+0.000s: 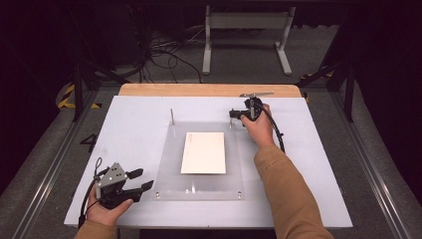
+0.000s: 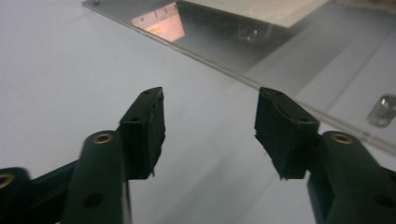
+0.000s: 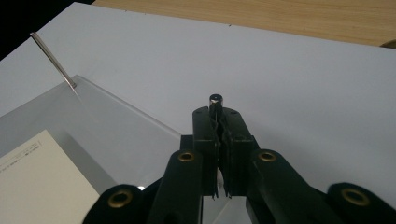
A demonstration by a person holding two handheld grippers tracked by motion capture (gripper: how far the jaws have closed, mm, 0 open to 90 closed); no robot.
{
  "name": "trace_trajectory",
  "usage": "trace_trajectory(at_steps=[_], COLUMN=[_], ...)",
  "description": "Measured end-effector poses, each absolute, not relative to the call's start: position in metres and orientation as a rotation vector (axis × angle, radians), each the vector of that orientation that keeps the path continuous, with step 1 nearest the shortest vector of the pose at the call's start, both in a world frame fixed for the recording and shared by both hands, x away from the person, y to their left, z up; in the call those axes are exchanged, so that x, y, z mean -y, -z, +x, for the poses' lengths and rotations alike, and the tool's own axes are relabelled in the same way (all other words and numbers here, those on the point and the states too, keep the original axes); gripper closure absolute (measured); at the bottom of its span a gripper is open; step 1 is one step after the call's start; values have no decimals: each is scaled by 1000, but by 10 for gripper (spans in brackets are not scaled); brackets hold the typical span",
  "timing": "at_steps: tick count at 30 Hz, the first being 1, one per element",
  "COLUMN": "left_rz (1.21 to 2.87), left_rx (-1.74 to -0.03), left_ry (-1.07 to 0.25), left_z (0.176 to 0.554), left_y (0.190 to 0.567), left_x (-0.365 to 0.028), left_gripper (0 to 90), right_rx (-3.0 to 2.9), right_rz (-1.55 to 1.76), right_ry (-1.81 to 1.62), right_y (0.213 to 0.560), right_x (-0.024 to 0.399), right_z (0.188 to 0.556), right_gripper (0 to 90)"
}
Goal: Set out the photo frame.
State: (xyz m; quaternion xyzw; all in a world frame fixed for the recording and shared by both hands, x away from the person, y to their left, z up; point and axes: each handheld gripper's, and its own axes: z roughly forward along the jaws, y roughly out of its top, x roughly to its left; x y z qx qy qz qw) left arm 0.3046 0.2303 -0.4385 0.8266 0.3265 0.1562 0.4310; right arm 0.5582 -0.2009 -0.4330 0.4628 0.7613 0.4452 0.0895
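A clear acrylic plate (image 1: pixel 169 169) lies in the middle of the white board, with a cream card (image 1: pixel 203 152) resting on it. A thin metal pin (image 1: pixel 172 116) stands at the plate's back left corner. At the back right corner my right gripper (image 1: pixel 233 115) is shut on a second upright metal pin (image 3: pixel 215 100), whose round top pokes out above the jaw tips of this gripper (image 3: pixel 219 126). My left gripper (image 1: pixel 144 180) hovers near the plate's front left corner. In the left gripper view its jaws (image 2: pixel 210 126) stand open with nothing between them, facing the plate's edge (image 2: pixel 289 60).
A small metal standoff (image 2: pixel 382 111) sits at the plate's near corner. Bare white board (image 1: pixel 124 134) stretches left of the plate and on to the right (image 1: pixel 308 164). A wooden strip (image 1: pixel 209 90) borders the far edge. Cables and a frame stand on the floor beyond.
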Motion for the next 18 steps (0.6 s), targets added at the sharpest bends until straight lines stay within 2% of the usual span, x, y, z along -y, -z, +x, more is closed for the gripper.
trace_trajectory(at_steps=[2, 9, 12, 18], left_rz=[2089, 2142, 2161, 2093], left_rx=[-781, -673, -619, -518], left_ry=[-394, -471, -557, -575], left_z=[305, 302, 300, 299], left_y=[442, 449, 450, 445], left_x=[-228, -217, -209, -197], left_gripper=[252, 161, 107, 114], right_rx=[-2264, -2268, -2274, -2280], right_rz=[1383, 1404, 1407, 1403], right_ry=[-1328, -1324, -1299, -1294], right_y=[433, 433, 431, 431], right_x=[201, 201, 199, 199], right_z=[559, 562, 562, 561], right_gripper=[855, 856, 856, 856])
